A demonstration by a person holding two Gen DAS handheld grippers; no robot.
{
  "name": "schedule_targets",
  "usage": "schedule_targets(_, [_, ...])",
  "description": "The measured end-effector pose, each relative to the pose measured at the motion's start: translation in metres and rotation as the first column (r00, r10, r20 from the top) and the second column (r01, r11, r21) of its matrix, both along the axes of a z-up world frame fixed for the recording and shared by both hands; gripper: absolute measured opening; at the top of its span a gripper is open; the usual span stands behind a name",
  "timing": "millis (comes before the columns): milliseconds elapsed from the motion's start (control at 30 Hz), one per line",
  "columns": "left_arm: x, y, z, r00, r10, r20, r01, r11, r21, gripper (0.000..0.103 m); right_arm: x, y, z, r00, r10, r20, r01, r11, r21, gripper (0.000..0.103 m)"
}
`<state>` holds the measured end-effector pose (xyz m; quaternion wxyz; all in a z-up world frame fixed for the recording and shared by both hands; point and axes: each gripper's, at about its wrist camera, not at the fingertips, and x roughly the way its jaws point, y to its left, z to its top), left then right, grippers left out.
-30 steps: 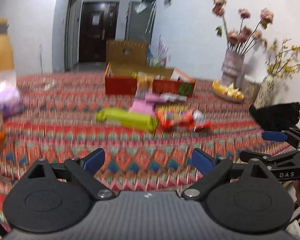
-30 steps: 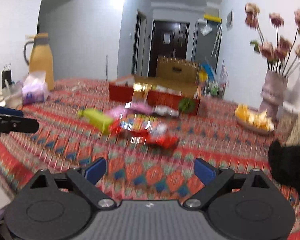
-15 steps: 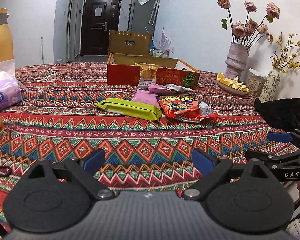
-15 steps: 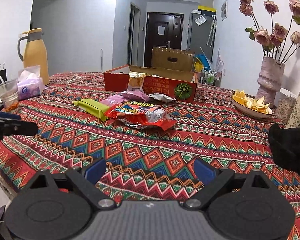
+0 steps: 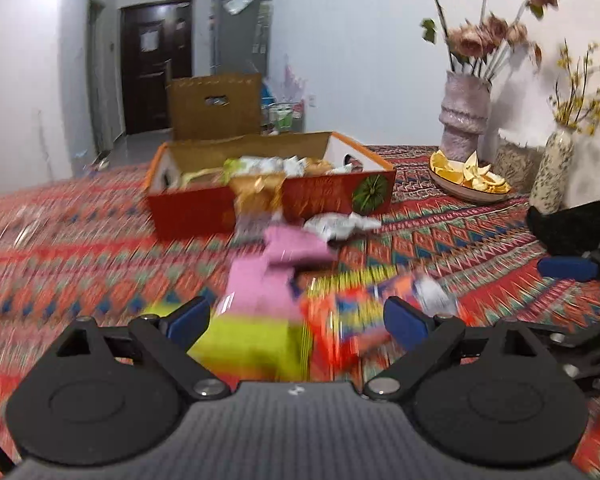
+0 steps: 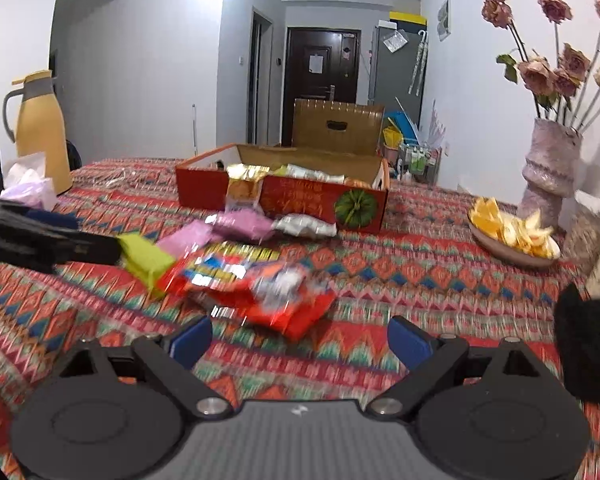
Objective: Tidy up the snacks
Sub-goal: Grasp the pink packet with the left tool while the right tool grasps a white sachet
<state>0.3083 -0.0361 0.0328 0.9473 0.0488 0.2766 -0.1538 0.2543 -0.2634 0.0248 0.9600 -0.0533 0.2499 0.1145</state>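
Surface (image 6: 400,268): woven cloth cover, matt, zigzag pattern.
Box (image 6: 300,196): cardboard, printed red outside with a slight sheen, plain brown inside.
Red packet (image 6: 260,292): glossy plastic film, crinkled, with silvery glints.
Green packet (image 6: 144,256): smooth plastic wrap, dull sheen.
Pink packet (image 5: 260,280): matt plastic film; blurred.
Vase (image 6: 548,168): rough, coarse-textured, matt.
Jug (image 6: 40,128): smooth, matt yellow.
Fingers (image 6: 192,338): blue pads, matt; black plastic arms with metal screws.

Motion blur smears the green packet (image 5: 252,344) and red packet (image 5: 340,320); their print is unreadable.
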Motion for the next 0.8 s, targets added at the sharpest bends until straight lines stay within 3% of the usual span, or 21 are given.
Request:
schedule_targets(67, [0.031, -0.013, -0.002, 1.000, -0.018, 0.001, 0.018, 1.000, 0.020, 0.095, 0.020, -0.005, 0.005, 1.000, -0.004, 0.013, 0.004, 1.000, -0.004, 0.094])
schedule_targets(267, [0.117, -0.036, -0.025, 0.990, -0.078, -0.117, 0.080, 0.997, 0.008, 0.092, 0.089, -0.020, 0.021, 1.000, -0.016, 0.020, 0.015, 0.998, 0.055, 0.094])
schedule_targets(300, [0.127, -0.037, -0.030, 0.987, -0.085, -0.139, 0.086, 0.996, -0.001, 0.087, 0.099, -0.021, 0.022, 1.000, -0.017, 0.021, 0.016, 0.998, 0.061, 0.094])
schedule_targets(333, [0.137, -0.038, -0.036, 0.984, -0.067, -0.166, 0.068, 0.998, -0.001, 0.072, 0.111, -0.020, 0.023, 1.000, -0.017, 0.020, 0.016, 0.998, 0.067, 0.094])
schedule_targets(367, [0.142, -0.038, -0.041, 0.981, -0.062, -0.185, 0.063, 0.998, 0.003, 0.065, 0.120, -0.019, 0.023, 1.000, -0.017, 0.018, 0.015, 0.997, 0.075, 0.094])
schedule_targets(467, [0.146, -0.031, -0.047, 0.979, -0.070, -0.189, 0.066, 0.997, -0.028, 0.060, 0.152, -0.012, 0.018, 1.000, 0.008, -0.014, -0.007, 0.994, 0.107, 0.094])
schedule_targets(600, [0.134, -0.012, -0.031, 0.984, -0.064, -0.165, 0.059, 0.998, -0.033, 0.060, 0.197, 0.005, -0.002, 0.994, 0.026, -0.102, -0.014, 0.992, 0.121, 0.094])
schedule_targets(800, [0.113, 0.034, -0.008, 0.993, 0.011, -0.116, -0.011, 1.000, 0.002, 0.060, 0.244, 0.041, -0.037, 0.976, 0.010, -0.218, 0.002, 0.999, 0.052, 0.088])
